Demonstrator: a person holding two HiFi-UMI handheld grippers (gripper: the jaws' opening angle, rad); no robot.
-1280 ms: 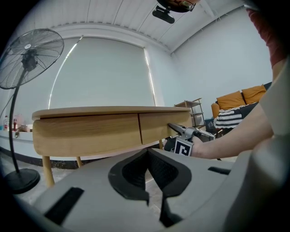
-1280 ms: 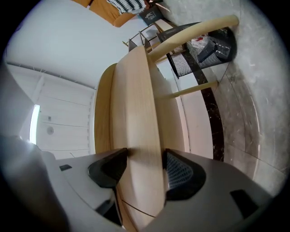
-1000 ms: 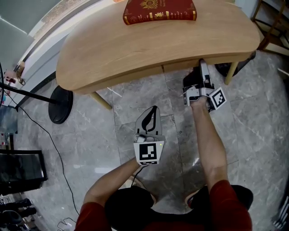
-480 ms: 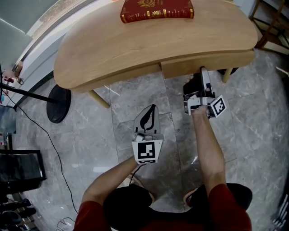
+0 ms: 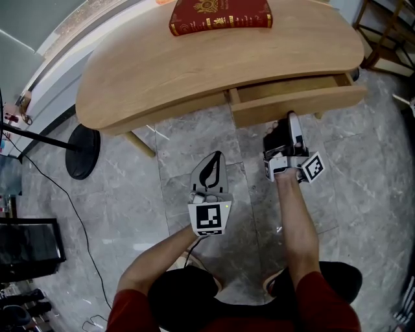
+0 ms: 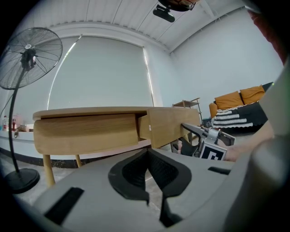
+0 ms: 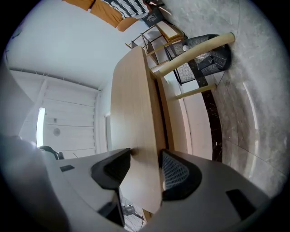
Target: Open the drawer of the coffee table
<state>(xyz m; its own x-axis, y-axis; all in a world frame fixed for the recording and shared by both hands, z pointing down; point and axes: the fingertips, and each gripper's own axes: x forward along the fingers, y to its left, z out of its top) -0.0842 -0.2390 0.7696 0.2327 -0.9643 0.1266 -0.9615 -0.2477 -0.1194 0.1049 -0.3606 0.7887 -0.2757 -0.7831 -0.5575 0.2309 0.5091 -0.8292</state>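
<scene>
At right gripper (image 7: 145, 168): clenched across lower edge of drawer front (image 7: 136, 127), panel sandwiched btwn both pads, having just been closing down tighter. At left gripper (image 6: 147, 158): pressed together on nothing, parked low over floor (image 5: 162, 175), well apart from table.

Partway out of coffee table (image 5: 214, 65), toward its right end: drawer (image 5: 285, 89), w/ a strip of bare interior showing behind front.

Handling, as judged:
- Stiff wood panel, no give.
- Prob. light, going by bare strip inside.
- Smooth finish, so liable to slip thru pads if pulled at an angle.
- No knob or handle in sight, so best gripped on that lower lip, approx. mid-width as now, to avoid racking on runners.
- Pull straight back & level.

Edges/room:
- Tabletop overhang just above jaws, so keep low.
- Open floor btwn drawer front & person's legs, ample for more travel.
- Table leg (image 5: 144, 144) & fan base (image 5: 82, 150) well off to left.
- Book (image 5: 220, 14) on far side of top, clear of all this.
- No telling end of travel, so ease off late in pull in case of no stop.
</scene>
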